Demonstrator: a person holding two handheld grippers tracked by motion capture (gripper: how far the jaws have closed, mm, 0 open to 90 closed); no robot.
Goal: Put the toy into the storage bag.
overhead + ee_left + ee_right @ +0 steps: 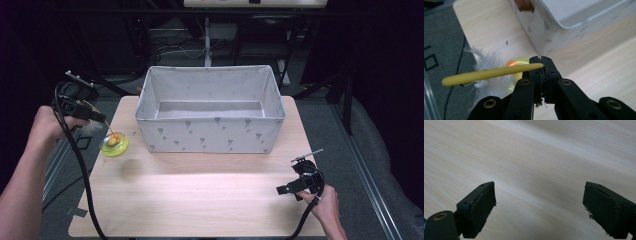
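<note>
Right claw (pixel 283 190) near the front right corner of the worktop (pixel 200 195), held low over bare wood, jaws spread wide with nothing between them — nothing touched either.

Left claw (pixel 540 60) farther back at the left edge, jaws pressed tight on the tip of a thin yellow stick (pixel 491 73). Stick jutting sideways from the pinch, its free end carrying a tuft of white feathers (pixel 486 62). Hanging just past the claw, a small yellow-green ball toy (pixel 114 144) with an orange spot, lifted clear of the wood, its shadow lying on the boards below. Whether ball and stick are joined by a cord — hard to tell.

Farthest back, a grey fabric bin (pixel 210 111) with a small printed pattern, standing open-topped across the rear of the worktop, well apart from the right claw and just beside the hanging toy.

Count: two claws, one stick, one ball, one bin.
</note>
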